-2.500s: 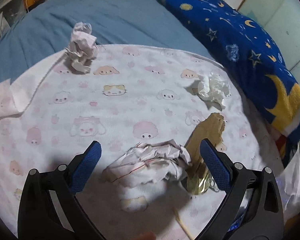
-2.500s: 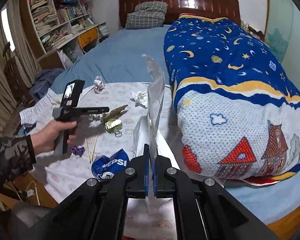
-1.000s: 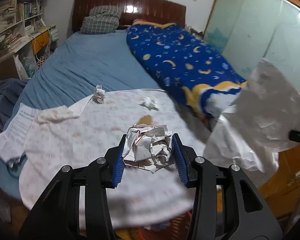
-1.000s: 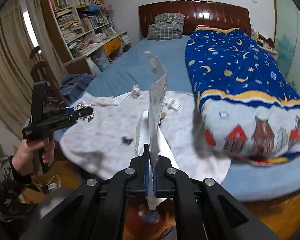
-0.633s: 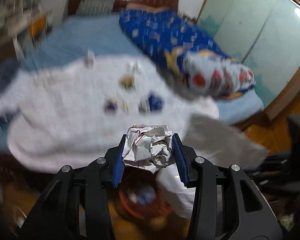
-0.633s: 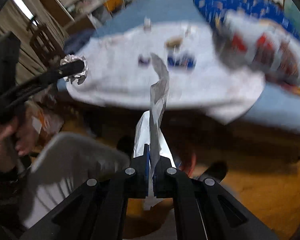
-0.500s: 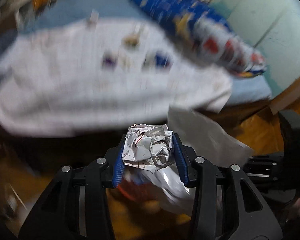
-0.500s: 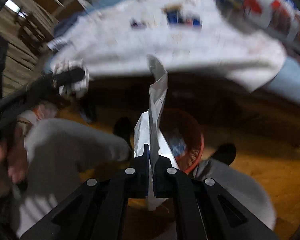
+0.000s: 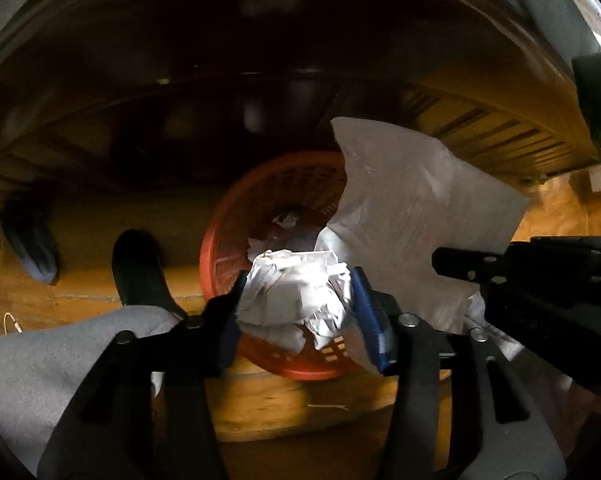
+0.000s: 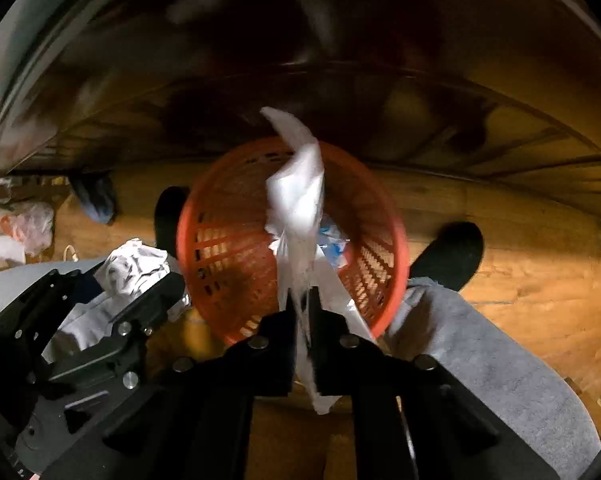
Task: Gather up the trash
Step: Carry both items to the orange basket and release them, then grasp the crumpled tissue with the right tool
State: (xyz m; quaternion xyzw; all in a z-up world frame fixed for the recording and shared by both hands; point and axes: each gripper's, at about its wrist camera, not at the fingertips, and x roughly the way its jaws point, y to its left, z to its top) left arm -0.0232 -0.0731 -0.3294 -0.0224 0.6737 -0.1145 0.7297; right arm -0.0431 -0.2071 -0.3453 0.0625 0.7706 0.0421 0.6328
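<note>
My left gripper (image 9: pixel 296 300) is shut on a crumpled white paper ball (image 9: pixel 296 292) and holds it above the near rim of an orange slotted trash basket (image 9: pixel 228 248) on the wooden floor. My right gripper (image 10: pixel 302 304) is shut on a thin clear plastic sheet (image 10: pixel 296 196) that stands up over the same basket (image 10: pixel 220 256). The plastic sheet also shows in the left wrist view (image 9: pixel 420 216), right of the ball. The left gripper with the paper ball (image 10: pixel 130 268) shows left of the basket in the right wrist view. Some trash lies inside the basket.
The dark underside of the bed (image 9: pixel 260 60) lies behind the basket. The person's grey trouser legs (image 10: pixel 480 364) and black shoes (image 10: pixel 448 256) flank the basket. A blue slipper (image 10: pixel 94 196) and a plastic bag (image 10: pixel 28 224) lie on the floor at left.
Both grippers swung down from the bed to the floor. They now point at the orange basket, still holding the paper ball and the plastic sheet.
</note>
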